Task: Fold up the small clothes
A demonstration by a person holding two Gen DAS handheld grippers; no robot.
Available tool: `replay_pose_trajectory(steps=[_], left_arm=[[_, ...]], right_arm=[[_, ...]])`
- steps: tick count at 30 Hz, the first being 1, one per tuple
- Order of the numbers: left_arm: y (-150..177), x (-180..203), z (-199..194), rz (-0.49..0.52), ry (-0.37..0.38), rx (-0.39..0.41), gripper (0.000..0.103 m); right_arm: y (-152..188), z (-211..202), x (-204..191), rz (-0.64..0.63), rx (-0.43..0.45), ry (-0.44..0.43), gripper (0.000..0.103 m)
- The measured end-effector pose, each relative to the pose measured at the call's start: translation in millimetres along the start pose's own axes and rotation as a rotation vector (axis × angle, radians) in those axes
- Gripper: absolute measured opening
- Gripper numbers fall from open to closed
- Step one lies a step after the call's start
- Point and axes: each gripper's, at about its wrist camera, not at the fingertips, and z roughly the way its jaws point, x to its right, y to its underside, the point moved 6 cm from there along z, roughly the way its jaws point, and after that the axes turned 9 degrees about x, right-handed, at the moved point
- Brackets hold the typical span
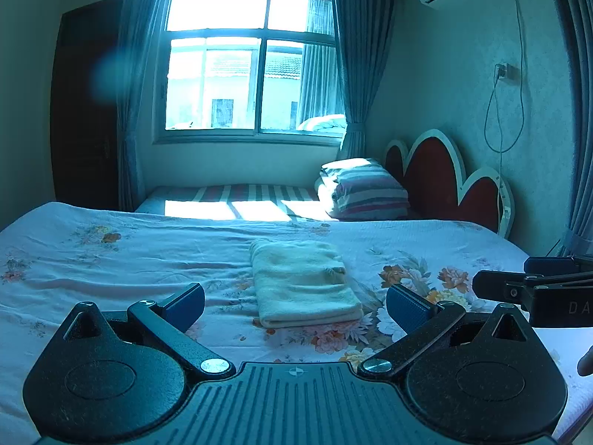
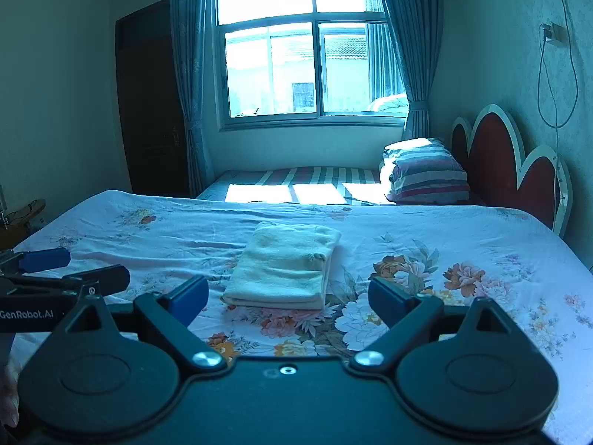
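Note:
A pale cream cloth (image 1: 304, 282) lies folded into a neat rectangle on the floral bedsheet (image 1: 111, 267); it also shows in the right wrist view (image 2: 285, 267). My left gripper (image 1: 294, 306) is open and empty, held just short of the cloth's near edge, its blue pads (image 1: 185, 306) apart on either side. My right gripper (image 2: 287, 302) is open and empty, also just short of the cloth. The right gripper shows at the right edge of the left wrist view (image 1: 519, 289), and the left gripper at the left edge of the right wrist view (image 2: 55, 270).
A second bed with a striped sheet (image 1: 241, 200) and striped pillows (image 1: 367, 193) stands behind, by a red headboard (image 1: 444, 181). A window (image 1: 252, 63) with curtains is at the back, a dark door (image 1: 85, 104) to the left.

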Motion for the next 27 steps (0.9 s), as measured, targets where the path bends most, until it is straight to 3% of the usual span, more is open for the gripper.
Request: replay_pose_trajectory(steps=[27], left_arm=[[1.4,6.5,5.7,0.003,0.011,0.005,0.103]], right_arm=[[1.9,4.5,6.3,0.002,-0.001,0.014,0.093]])
